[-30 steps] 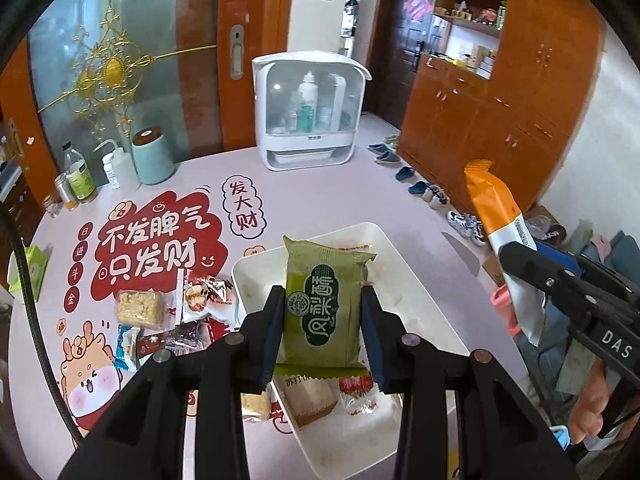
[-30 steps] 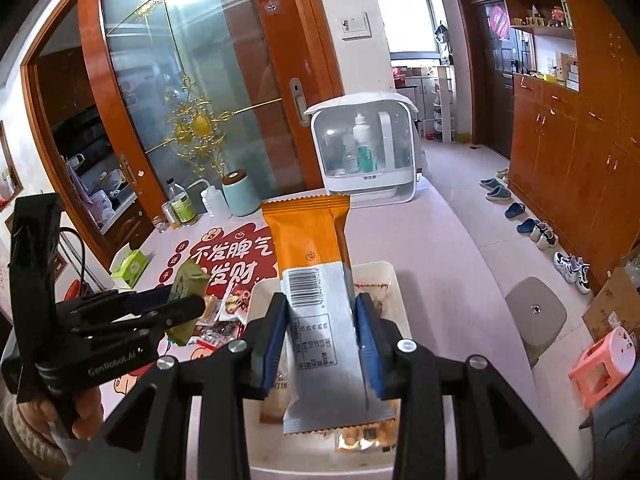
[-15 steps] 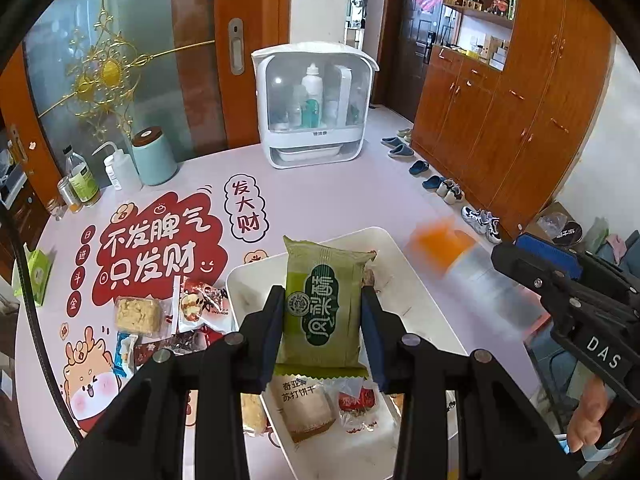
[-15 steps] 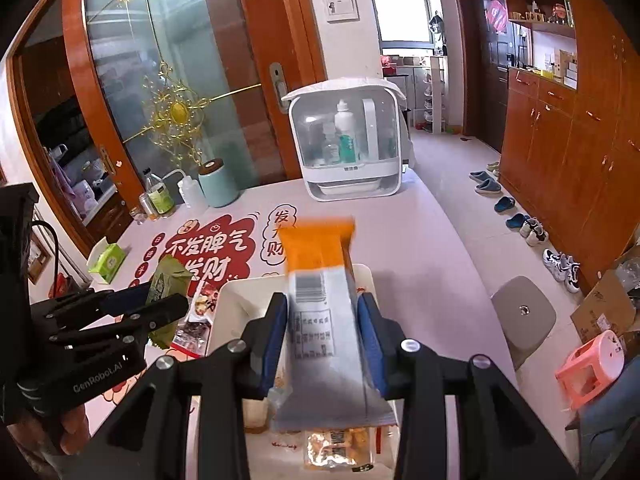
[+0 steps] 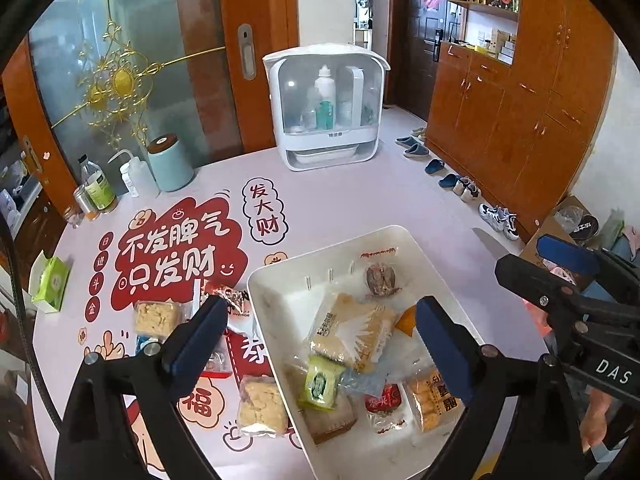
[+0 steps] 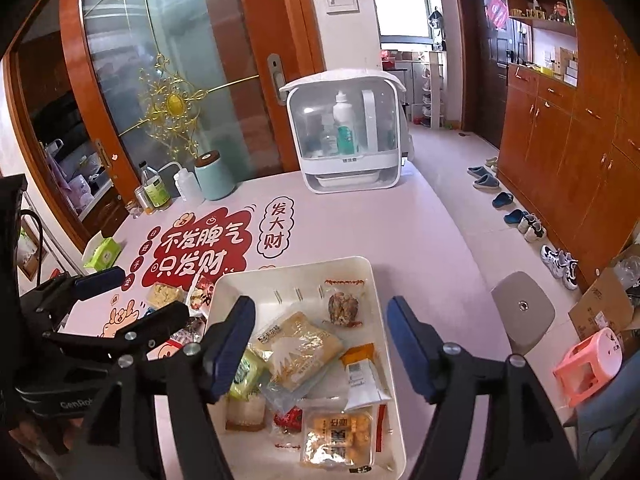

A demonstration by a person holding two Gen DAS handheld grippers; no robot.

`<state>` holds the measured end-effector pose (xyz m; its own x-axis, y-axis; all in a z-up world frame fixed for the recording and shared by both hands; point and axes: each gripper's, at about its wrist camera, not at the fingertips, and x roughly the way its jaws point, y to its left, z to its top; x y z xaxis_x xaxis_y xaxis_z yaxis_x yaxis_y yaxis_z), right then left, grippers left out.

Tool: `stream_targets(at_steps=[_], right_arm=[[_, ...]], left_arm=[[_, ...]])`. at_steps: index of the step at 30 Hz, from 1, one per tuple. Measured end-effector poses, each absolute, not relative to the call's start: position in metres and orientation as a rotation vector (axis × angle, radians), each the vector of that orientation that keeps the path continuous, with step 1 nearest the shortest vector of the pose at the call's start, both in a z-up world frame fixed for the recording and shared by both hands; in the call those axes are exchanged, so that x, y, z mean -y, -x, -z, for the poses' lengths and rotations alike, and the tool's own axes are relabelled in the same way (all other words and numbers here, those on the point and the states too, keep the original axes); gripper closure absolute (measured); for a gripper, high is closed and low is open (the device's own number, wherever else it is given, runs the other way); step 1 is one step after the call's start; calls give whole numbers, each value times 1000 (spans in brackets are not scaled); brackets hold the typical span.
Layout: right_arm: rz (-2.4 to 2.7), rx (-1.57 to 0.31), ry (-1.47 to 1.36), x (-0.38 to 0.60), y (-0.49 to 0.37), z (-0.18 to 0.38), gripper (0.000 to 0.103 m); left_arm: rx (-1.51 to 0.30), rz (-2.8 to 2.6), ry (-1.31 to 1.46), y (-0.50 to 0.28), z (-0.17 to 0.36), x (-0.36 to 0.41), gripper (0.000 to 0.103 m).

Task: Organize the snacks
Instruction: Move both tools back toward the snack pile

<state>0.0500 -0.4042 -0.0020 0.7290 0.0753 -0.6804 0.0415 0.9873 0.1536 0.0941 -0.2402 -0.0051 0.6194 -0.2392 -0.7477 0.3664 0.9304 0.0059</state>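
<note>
A white tray [image 5: 280, 276] [image 6: 372, 276] on the table holds several wrapped snacks. Among them lie a green packet [image 5: 320, 382] [image 6: 245, 374] and an orange-and-white bar [image 6: 360, 376]. My left gripper [image 5: 320, 340] is open and empty above the tray's near left side. My right gripper [image 6: 320, 344] is open and empty above the tray's middle. Several loose snacks [image 5: 154, 318] [image 6: 162, 294] lie on the mat left of the tray; one pale cracker packet [image 5: 262, 406] lies by the tray's left wall.
A white cabinet with bottles [image 5: 326, 106] stands at the table's far edge. A teal canister [image 5: 170, 164], a squeeze bottle and a jar stand at the far left. A green box [image 5: 52, 280] sits at the left edge. Stools [image 6: 520, 316] stand right of the table.
Both grippers opened. The green packet left my left gripper and the orange-and-white bar left my right; both now lie in the tray.
</note>
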Motion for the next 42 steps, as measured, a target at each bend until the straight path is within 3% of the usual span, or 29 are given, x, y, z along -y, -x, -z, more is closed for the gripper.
stream_targets(at_steps=[21,42], right_arm=[[-31,-737,-157,375,-27,-6,34],[36,-664,-65,258,-37,-25,34]], left_arm=[[-811,264,-190,-65,-5,180,9],[-714,92,-226,-92,-59,-20,8]])
